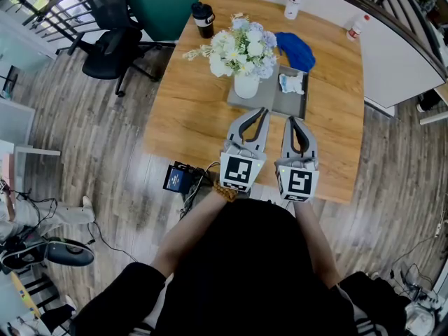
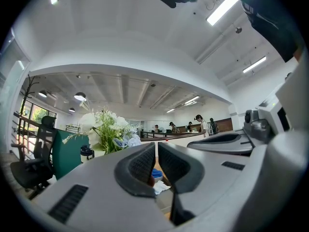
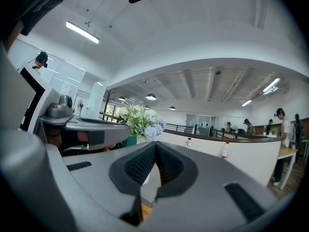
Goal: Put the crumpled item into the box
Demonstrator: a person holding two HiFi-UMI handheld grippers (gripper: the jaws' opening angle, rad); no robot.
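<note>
A white crumpled item (image 1: 292, 82) lies in the right half of a shallow grey box (image 1: 290, 104) on the wooden table; between the left jaws it shows again as a white crumpled item (image 2: 162, 186). A crumpled blue cloth (image 1: 295, 50) lies on the table just behind the box. My left gripper (image 1: 261, 110) and right gripper (image 1: 294, 120) hover side by side over the table's near part, short of the box. Both point at the box, and each has its jaws together with nothing between. The jaws of the left gripper (image 2: 157, 146) and of the right gripper (image 3: 155, 145) meet at the tips.
A white vase of flowers (image 1: 245, 54) stands on the box's left half. A black cup (image 1: 203, 18) and two bottles (image 1: 292, 3) (image 1: 357, 26) stand near the table's far edge. An office chair (image 1: 112, 44) is at the left, with cables and gear on the floor.
</note>
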